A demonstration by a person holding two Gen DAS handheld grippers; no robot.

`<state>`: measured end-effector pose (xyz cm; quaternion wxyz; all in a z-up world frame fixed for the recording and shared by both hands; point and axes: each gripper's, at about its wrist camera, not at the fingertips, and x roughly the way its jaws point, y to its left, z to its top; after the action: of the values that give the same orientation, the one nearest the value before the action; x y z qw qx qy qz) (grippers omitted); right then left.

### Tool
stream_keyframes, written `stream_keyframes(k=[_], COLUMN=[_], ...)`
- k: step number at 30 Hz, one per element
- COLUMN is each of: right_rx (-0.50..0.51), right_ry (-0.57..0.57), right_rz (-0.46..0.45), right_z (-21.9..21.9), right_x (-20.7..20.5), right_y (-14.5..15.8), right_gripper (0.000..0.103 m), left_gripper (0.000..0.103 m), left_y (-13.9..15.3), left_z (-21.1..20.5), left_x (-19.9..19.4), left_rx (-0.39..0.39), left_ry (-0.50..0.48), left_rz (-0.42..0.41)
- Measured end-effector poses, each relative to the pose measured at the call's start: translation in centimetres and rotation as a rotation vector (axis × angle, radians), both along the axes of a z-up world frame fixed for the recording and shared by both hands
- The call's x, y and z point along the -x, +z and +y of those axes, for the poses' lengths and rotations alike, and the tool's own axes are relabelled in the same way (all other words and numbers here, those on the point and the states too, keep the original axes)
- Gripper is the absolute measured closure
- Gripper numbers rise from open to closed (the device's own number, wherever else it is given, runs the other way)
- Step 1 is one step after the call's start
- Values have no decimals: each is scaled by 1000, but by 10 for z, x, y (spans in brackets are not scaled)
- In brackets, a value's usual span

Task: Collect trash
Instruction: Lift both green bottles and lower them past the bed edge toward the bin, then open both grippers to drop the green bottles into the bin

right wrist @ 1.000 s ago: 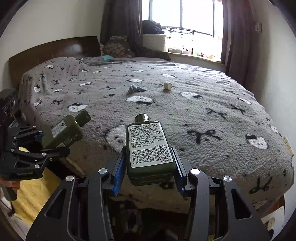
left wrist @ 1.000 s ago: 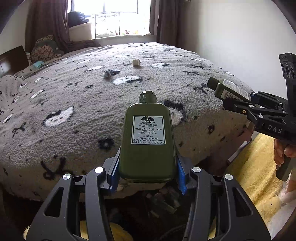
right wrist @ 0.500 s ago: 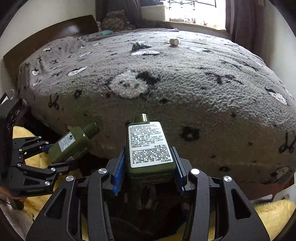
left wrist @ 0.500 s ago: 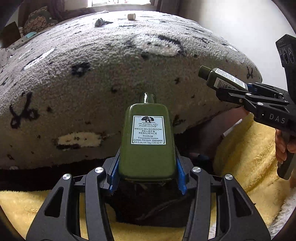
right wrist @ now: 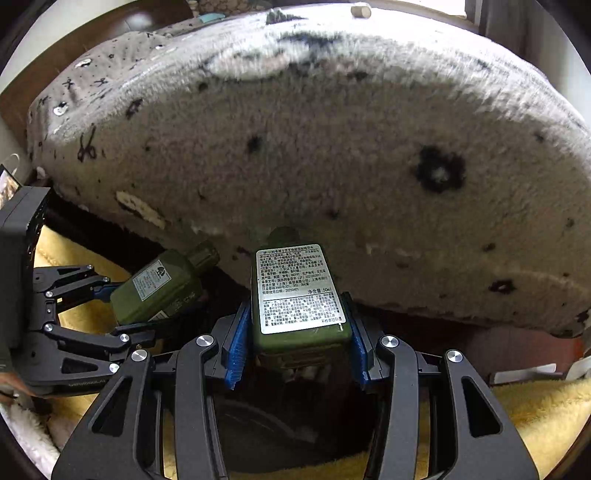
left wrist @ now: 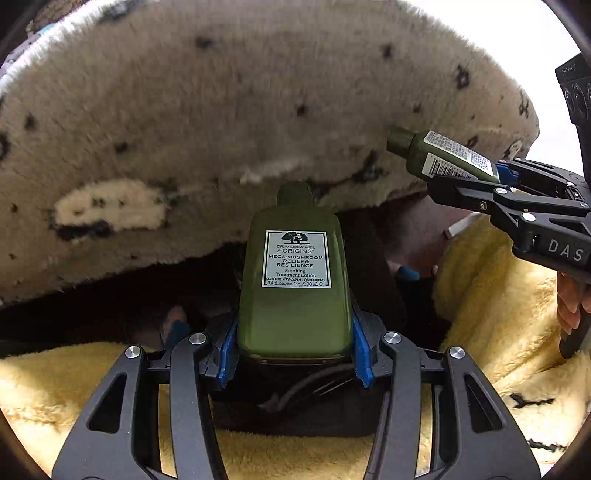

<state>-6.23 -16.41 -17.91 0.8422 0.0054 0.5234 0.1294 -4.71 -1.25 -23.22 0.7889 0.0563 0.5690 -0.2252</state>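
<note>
My left gripper (left wrist: pixel 293 350) is shut on a green Origins lotion bottle (left wrist: pixel 295 273) with its front label up. My right gripper (right wrist: pixel 295 350) is shut on a smaller green bottle (right wrist: pixel 299 291) with its printed back label up. Both bottles hang low beside the bed, over a dark opening (left wrist: pixel 295 398) that looks like a bin set on the yellow rug; its contents are too dark to tell. The right gripper and its bottle (left wrist: pixel 450 158) show at the right of the left wrist view. The left gripper's bottle (right wrist: pixel 159 286) shows at the left of the right wrist view.
The bed's grey fleece blanket (right wrist: pixel 332 147) with black bows hangs just ahead and above. A fluffy yellow rug (left wrist: pixel 495 288) covers the floor. A small white cap (right wrist: pixel 360 10) and a crumpled grey scrap (right wrist: pixel 279 16) lie far back on the bed.
Both grippers have dropped from above the bed's top down to its side, near the floor, still holding their bottles. The dark opening now fills the space under the jaws.
</note>
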Motion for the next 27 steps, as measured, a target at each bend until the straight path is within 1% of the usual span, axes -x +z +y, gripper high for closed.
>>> stream_keyframes(k=[6, 16, 21, 24, 27], right_rx=[-17, -51, -45, -23, -17], right_ry=[3, 1, 0, -8, -18], right_rz=[70, 182, 195, 191, 184], right_z=[2, 3, 7, 12, 10], right_x=[-4, -12, -16, -18, -19], right_y=[-20, -49, -55, -57, -56], right_gripper=[57, 57, 56, 55, 53], left_gripper=[56, 56, 56, 56, 48], left_y=[-18, -38, -46, -47, -45], left_z=[0, 4, -5, -9, -6], left_x=[-7, -10, -12, -11, -11], left_rx=[-17, 7, 7, -4, 2], left_ry=[3, 4, -3, 1, 10], left_rz=[38, 108, 132, 139, 137])
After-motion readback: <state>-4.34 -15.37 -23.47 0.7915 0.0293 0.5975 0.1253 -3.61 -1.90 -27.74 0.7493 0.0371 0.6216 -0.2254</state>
